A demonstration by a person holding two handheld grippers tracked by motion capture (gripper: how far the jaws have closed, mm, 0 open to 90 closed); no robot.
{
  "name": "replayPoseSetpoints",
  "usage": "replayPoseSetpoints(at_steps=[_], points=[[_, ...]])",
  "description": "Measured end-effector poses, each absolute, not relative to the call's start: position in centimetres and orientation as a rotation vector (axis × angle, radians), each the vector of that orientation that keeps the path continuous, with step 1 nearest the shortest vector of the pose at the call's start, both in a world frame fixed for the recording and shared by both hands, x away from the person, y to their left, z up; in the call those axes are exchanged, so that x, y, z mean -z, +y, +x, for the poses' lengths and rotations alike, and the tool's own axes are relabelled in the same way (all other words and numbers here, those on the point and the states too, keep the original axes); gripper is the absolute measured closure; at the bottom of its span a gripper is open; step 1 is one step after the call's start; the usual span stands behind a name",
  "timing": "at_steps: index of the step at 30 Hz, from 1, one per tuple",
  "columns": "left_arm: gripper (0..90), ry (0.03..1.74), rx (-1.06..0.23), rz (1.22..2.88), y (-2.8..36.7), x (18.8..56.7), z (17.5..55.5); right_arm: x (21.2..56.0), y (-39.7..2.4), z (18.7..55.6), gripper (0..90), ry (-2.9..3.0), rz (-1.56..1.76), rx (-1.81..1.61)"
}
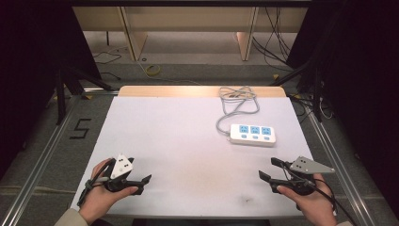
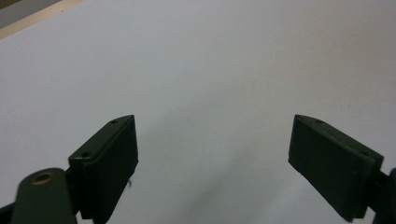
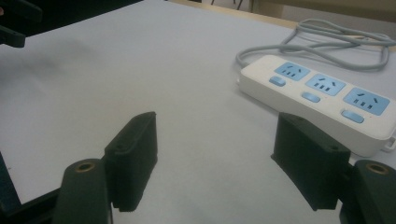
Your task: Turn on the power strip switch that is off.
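**Both tongs waiting empty, power strip untouched**

I'm looking down on the bench [image 1: 188, 127] and I'm holding both tongs low at its near edge. The left tongs [image 1: 139, 183] are sitting at about eight o'clock, jaws spread wide with nothing but bare white surface between them, as the left gripper view confirms. The right tongs [image 1: 270, 169] are resting at about four o'clock, jaws standing fully apart and gripping nothing.

The power strip [image 1: 253, 134] is lying flat at about two o'clock, well apart from the left tongs and nearer the right ones. In the right gripper view I'm seeing it just beyond the right-hand jaw, its three blue sockets facing up and no plug in any of them. Its grey cable [image 1: 237, 101] is trailing in loose loops toward the far edge.

As I'm reading it, nothing is done yet: the strip hasn't been touched, and the whole reach and handling is still ahead of me.
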State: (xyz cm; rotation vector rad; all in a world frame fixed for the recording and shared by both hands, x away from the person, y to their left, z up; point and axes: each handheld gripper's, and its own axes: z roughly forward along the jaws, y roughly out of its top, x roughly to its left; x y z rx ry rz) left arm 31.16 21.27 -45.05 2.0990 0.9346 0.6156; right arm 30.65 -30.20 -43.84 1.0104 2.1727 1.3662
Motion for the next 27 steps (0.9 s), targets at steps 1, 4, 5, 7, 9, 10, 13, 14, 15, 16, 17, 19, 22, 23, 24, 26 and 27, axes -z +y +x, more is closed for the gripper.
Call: replayPoseSetpoints(at_steps=[1, 4, 5, 7, 9, 10, 13, 14, 15, 16, 17, 19, 22, 23, 24, 26, 27], points=[[15.4, 0.936, -0.614, 2.099, 21.25, 45.10, 31.18, 43.85, -30.22, 30.66, 33.5, 2.172, 1.014, -1.360], [15.4, 0.938, -0.614, 2.104, 21.27, 45.12, 31.22, 43.87, -30.28, 30.67, 38.8, 2.172, 1.019, -1.350], [15.4, 0.938, -0.614, 2.104, 21.27, 45.12, 31.22, 43.84, -30.29, 30.67, 41.0, 2.169, 1.017, -1.346], [15.4, 0.938, -0.616, 2.102, 21.26, 45.11, 31.23, 43.80, -30.32, 30.65, 46.1, 2.166, 1.018, -1.335], [15.5, 0.943, -0.618, 2.097, 21.21, 45.12, 31.26, 43.76, -30.32, 30.64, 54.5, 2.161, 1.020, -1.321], [15.6, 0.942, -0.620, 2.096, 21.22, 45.11, 31.29, 43.72, -30.33, 30.63, 58.8, 2.160, 1.021, -1.306], [15.7, 0.944, -0.620, 2.095, 21.25, 45.11, 31.33, 43.62, -30.33, 30.57, 72.2, 2.160, 1.023, -1.266], [15.8, 0.942, -0.617, 2.096, 21.25, 45.12, 31.33, 43.59, -30.34, 30.56, 76.5, 2.166, 1.018, -1.253], [15.8, 0.938, -0.618, 2.098, 21.25, 45.13, 31.33, 43.57, -30.33, 30.51, 81.0, 2.166, 1.026, -1.239], [15.7, 0.938, -0.617, 2.097, 21.24, 45.12, 31.33, 43.54, -30.32, 30.48, 84.5, 2.168, 1.033, -1.226], [15.8, 0.938, -0.617, 2.097, 21.24, 45.12, 31.33, 43.52, -30.31, 30.48, 87.3, 2.167, 1.035, -1.220], [15.8, 0.943, -0.618, 2.095, 21.24, 45.09, 31.34, 43.41, -30.34, 30.48, 90.0, 2.167, 1.044, -1.205], [15.9, 0.942, -0.619, 2.099, 21.25, 45.09, 31.37, 43.34, -30.32, 30.56, 90.0, 2.169, 1.057, -1.198], [15.9, 0.942, -0.619, 2.098, 21.24, 45.09, 31.37, 43.33, -30.33, 30.60, 90.0, 2.171, 1.061, -1.196], [15.9, 0.942, -0.620, 2.097, 21.23, 45.08, 31.37, 43.32, -30.31, 30.65, 90.0, 2.173, 1.063, -1.193], [15.9, 0.942, -0.620, 2.097, 21.22, 45.09, 31.37, 43.27, -30.29, 30.73, 90.0, 2.175, 1.070, -1.186], [15.9, 0.940, -0.620, 2.099, 21.21, 45.10, 31.38, 43.24, -30.28, 30.79, 90.0, 2.176, 1.069, -1.185]])
